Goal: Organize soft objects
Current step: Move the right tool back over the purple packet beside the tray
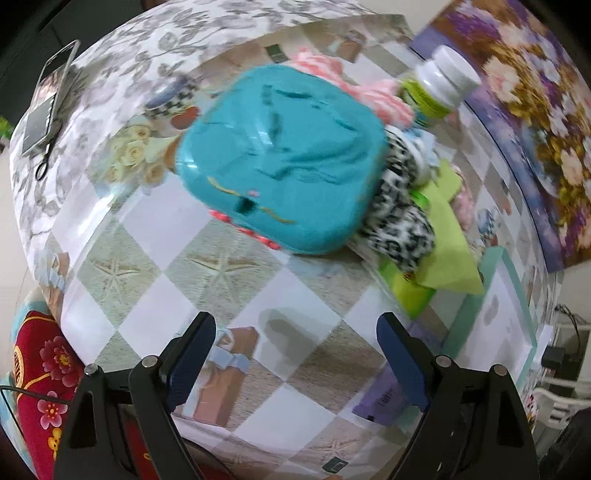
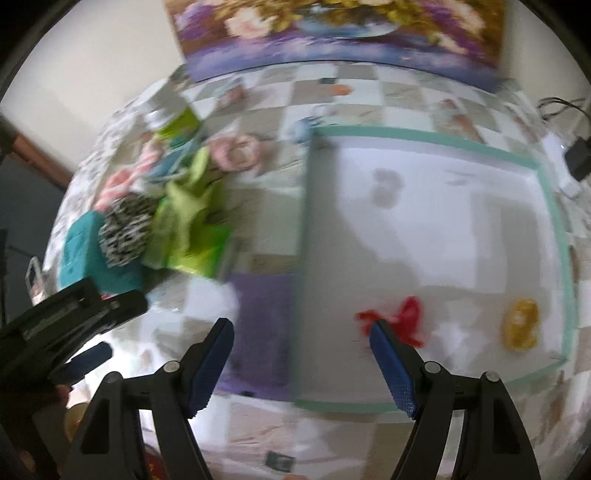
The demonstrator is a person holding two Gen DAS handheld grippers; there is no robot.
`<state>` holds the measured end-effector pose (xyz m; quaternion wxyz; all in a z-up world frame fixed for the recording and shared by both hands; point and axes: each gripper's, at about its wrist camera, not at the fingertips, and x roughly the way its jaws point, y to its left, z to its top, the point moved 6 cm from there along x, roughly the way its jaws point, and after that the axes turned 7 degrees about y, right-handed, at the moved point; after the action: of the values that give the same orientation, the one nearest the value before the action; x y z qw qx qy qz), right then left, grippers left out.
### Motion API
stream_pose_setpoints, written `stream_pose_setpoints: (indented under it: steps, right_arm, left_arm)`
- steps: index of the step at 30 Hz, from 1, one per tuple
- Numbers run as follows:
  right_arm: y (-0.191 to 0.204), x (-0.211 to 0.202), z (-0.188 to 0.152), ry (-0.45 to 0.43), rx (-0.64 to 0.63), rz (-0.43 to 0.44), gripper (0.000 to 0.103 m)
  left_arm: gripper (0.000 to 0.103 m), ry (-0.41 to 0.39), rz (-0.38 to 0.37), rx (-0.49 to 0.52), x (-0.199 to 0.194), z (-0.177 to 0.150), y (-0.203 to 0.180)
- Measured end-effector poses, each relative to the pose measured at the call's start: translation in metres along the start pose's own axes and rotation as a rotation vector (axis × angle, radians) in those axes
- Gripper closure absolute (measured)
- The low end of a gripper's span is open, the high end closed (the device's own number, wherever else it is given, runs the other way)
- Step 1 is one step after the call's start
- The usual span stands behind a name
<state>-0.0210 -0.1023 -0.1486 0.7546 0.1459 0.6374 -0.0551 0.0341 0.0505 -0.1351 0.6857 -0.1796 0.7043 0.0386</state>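
Note:
A heap of soft things lies on the checked tablecloth: a teal pouch [image 1: 280, 158] [image 2: 85, 254], a black-and-white patterned cloth [image 1: 399, 210] [image 2: 125, 229], a green cloth [image 1: 447, 254] [image 2: 184, 218] and pink scrunchies [image 1: 332, 74] [image 2: 236, 151]. A purple cloth [image 2: 262, 325] [image 1: 384, 398] lies flat beside a white tray with a teal rim [image 2: 406, 133] [image 1: 506, 280]. Inside the tray sit a red scrunchie [image 2: 406, 317] and a yellow one [image 2: 521, 328]. My left gripper [image 1: 295, 319] hangs open and empty over bare tablecloth in front of the teal pouch. My right gripper [image 2: 301, 326] is open and empty above the tray's left edge.
A green bottle with a white cap [image 1: 439, 85] [image 2: 173, 122] stands behind the heap. A flowered picture [image 1: 535, 110] [image 2: 340, 33] leans at the table's back. A phone [image 1: 48, 110] lies at the far left edge. A charger and cables [image 2: 576, 158] sit beyond the tray.

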Motion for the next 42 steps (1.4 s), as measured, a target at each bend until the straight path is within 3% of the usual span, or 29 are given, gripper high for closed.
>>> stream_pose_setpoints:
  steps: [12,21,33,42]
  right_arm:
    - [0.041,0.010,-0.008,0.023,-0.121,0.086,0.024]
    - [0.042,0.030,-0.010,0.073,-0.142,0.042,0.025]
    - [0.041,0.044,-0.014,0.094,-0.167,-0.027,0.024]
    - [0.053,0.054,-0.014,0.114,-0.152,0.055,0.024]
  left_arm:
    - [0.014,0.023,0.024,-0.067,0.003,0.008,0.036]
    - [0.014,0.045,0.004,-0.078,0.006,0.014,0.053]
    - [0.014,0.058,-0.001,-0.085,0.018,0.006,0.038]
    - [0.014,0.069,-0.003,-0.088,0.027,0.006,0.035]
